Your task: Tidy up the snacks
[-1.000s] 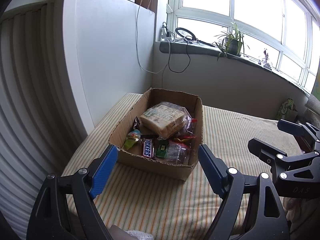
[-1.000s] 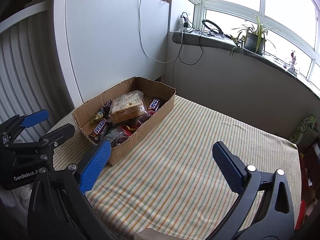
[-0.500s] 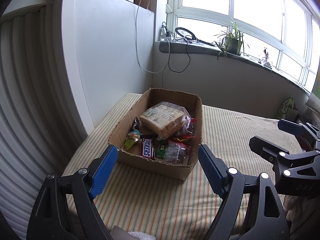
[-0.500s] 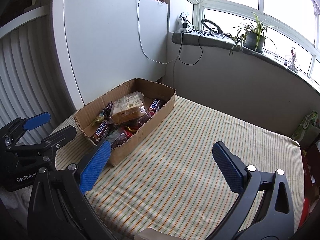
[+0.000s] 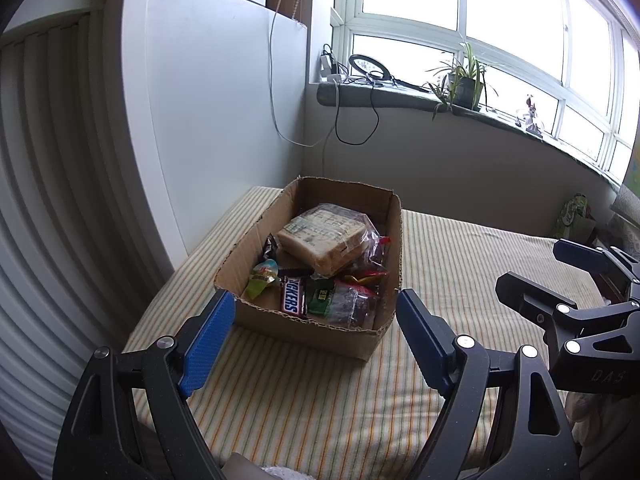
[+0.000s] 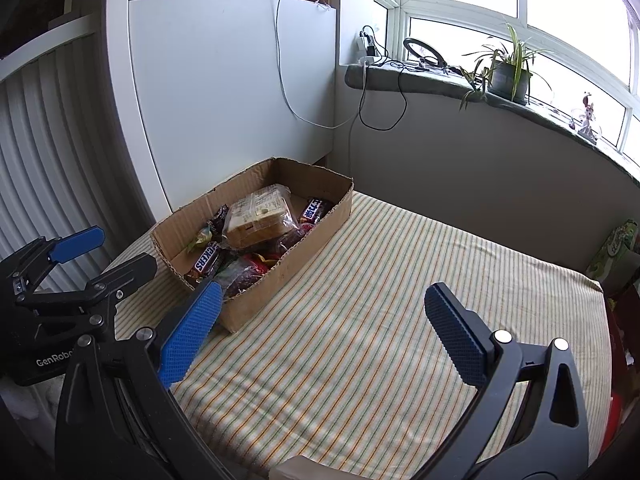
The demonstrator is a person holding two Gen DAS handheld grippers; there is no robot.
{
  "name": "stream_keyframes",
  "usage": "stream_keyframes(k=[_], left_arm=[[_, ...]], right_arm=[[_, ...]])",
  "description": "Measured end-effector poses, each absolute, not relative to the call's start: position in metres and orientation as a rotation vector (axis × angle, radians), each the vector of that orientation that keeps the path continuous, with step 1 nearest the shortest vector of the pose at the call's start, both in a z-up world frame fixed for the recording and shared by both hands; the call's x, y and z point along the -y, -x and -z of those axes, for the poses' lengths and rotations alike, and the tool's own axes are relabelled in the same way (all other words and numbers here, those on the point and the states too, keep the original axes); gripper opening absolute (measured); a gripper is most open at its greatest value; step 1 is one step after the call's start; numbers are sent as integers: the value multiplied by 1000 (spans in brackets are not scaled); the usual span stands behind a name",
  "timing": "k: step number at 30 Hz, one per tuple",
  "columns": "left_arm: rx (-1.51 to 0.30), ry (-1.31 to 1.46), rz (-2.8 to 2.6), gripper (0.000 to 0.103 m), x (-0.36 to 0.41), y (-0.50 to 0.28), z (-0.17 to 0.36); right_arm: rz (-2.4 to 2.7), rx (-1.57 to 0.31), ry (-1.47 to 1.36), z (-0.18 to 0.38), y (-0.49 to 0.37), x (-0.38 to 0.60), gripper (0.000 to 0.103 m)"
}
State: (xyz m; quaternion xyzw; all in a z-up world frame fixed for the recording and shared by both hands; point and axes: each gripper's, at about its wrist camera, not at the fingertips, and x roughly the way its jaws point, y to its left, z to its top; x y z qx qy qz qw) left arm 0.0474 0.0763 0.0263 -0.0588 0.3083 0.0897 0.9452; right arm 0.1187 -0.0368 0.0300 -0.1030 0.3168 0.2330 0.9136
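Observation:
A brown cardboard box rests on a striped cloth. It holds a wrapped bread pack, a Snickers bar, a green-and-blue sweet and several dark wrapped snacks. My left gripper hangs open just in front of the box's near wall, nothing between its blue pads. My right gripper is open over bare cloth to the right of the box, holding nothing. Each gripper shows at the edge of the other's view: the left gripper, the right gripper.
A white cabinet panel stands close behind the box on the left. The grey wall under the windowsill bounds the far side. A potted plant, a ring light and hanging cables sit on the sill. Striped cloth stretches to the right.

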Motion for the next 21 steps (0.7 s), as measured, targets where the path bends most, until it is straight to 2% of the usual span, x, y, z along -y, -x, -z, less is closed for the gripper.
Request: stream_keyframes(k=[21], left_arm=[[-619, 121, -193, 83, -75, -45, -26]], right_arm=[[-490, -669, 209, -23, -119, 33, 103]])
